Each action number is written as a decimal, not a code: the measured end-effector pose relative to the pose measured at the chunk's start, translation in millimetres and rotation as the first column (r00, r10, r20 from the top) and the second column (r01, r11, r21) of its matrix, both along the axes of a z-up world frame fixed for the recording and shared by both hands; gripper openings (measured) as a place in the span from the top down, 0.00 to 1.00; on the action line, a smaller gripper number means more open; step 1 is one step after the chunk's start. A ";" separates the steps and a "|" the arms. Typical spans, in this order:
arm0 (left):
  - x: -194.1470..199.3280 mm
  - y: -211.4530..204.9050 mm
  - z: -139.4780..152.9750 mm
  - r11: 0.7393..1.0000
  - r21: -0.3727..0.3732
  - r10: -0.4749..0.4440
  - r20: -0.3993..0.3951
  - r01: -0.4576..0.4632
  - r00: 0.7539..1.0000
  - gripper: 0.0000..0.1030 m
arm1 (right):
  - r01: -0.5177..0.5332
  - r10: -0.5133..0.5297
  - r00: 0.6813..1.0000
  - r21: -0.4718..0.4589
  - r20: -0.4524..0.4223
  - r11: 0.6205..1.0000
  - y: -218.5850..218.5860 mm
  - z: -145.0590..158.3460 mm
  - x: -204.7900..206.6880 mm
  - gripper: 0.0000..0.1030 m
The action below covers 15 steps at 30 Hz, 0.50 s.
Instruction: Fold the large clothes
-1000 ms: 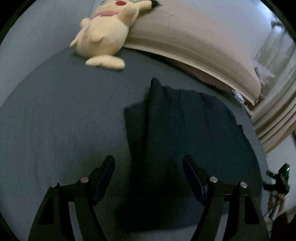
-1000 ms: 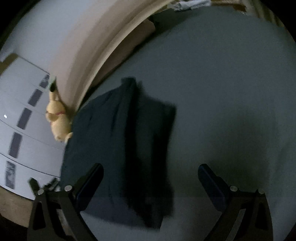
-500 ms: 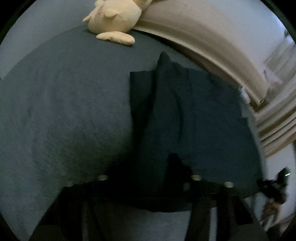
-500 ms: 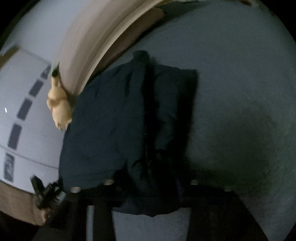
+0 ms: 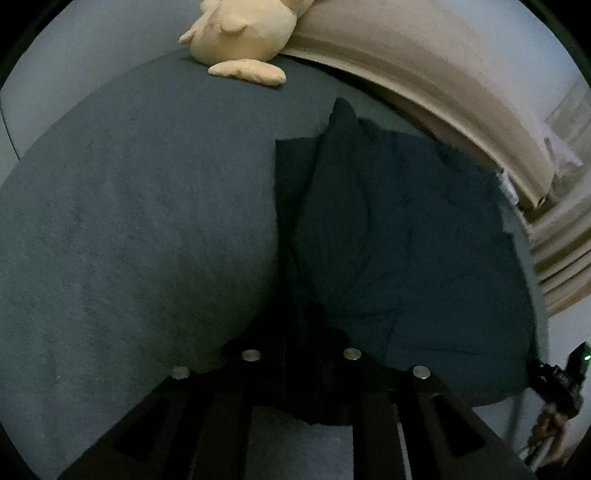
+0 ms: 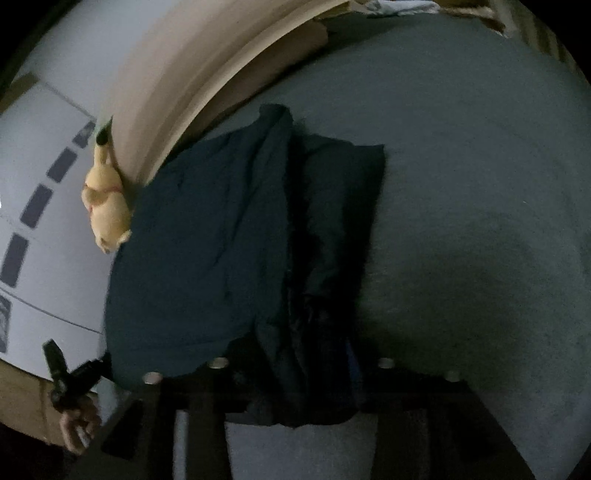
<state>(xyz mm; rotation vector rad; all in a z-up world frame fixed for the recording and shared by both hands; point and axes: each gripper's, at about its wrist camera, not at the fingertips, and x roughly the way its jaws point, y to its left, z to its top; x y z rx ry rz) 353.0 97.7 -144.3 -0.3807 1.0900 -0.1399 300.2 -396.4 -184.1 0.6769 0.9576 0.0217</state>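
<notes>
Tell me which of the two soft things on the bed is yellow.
The plush toy by the headboard; the other, a garment, is dark blue and lies nearer the camera.

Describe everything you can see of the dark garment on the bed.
The dark garment is navy, soft, matte cloth, partly folded into a rough rectangle with a raised ridge running down it and a peak at its far end. It lies on the grey-blue bed cover, close to the beige headboard. Its near edge is bunched between the fingers of the left gripper, whose jaws are closing, and of the right gripper, whose jaws are opening. The yellow plush toy sits apart from it.
</notes>
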 end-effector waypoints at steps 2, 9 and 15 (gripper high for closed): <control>-3.0 11.6 15.9 0.999 -0.003 0.042 0.026 -0.042 0.999 0.62 | 0.066 -0.066 0.997 0.007 0.043 0.998 -15.6 13.4 -7.9 0.35; 21.6 -21.7 58.8 0.993 0.121 -0.019 0.178 -0.002 0.984 0.39 | 0.054 -0.052 0.997 -0.027 0.058 0.998 -21.1 30.5 43.4 0.30; 54.4 -73.5 47.0 0.977 0.186 -0.132 0.159 0.102 0.978 0.39 | 0.067 -0.065 0.997 0.065 -0.030 0.996 -25.0 -7.4 81.1 0.30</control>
